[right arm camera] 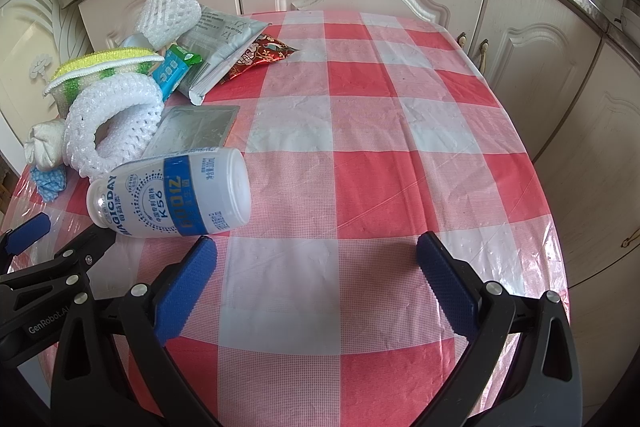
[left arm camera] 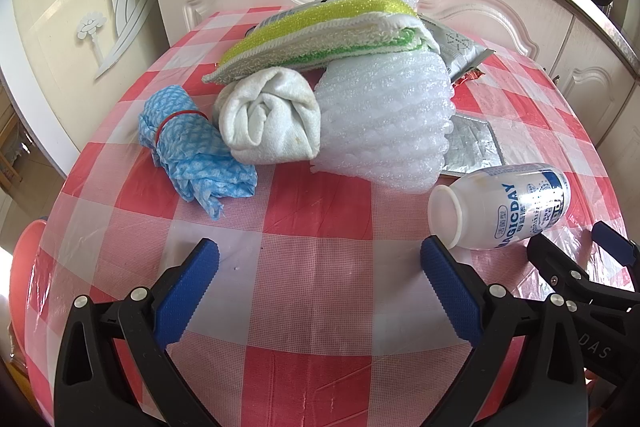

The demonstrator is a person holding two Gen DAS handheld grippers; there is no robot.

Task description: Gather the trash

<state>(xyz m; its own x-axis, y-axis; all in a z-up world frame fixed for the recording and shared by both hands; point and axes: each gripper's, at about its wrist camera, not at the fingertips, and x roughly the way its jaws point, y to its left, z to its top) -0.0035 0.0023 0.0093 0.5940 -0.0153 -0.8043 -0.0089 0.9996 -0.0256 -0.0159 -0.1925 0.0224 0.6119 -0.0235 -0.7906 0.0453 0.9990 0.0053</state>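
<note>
Lying on its side near the front of the checked tablecloth [right arm camera: 360, 131]: an empty uncapped yoghurt bottle [right arm camera: 172, 195], mouth turned toward the left gripper [left arm camera: 320, 267]. Just behind it, a flat foil wrapper [right arm camera: 192, 131] and a white foam fruit net [right arm camera: 112, 131]; farther back, a second foam net [right arm camera: 168, 13], a grey pouch [right arm camera: 224, 47], a red snack packet [right arm camera: 264, 57] and a small blue carton [right arm camera: 172, 75]. Mixed in with the rubbish, likely not trash: a yellow-green sponge cloth [left arm camera: 320, 27], a rolled white towel [left arm camera: 272, 115] and a blue rag [left arm camera: 192, 147]. Both sets of tongs spread wide, gripping nothing, right gripper [right arm camera: 316, 267] over bare cloth beside the bottle. Apparently at the very start, nothing picked up yet. Next, probably: shifting the right gripper left to straddle the bottle across its body, then closing gently, mindful of rolling.
</note>
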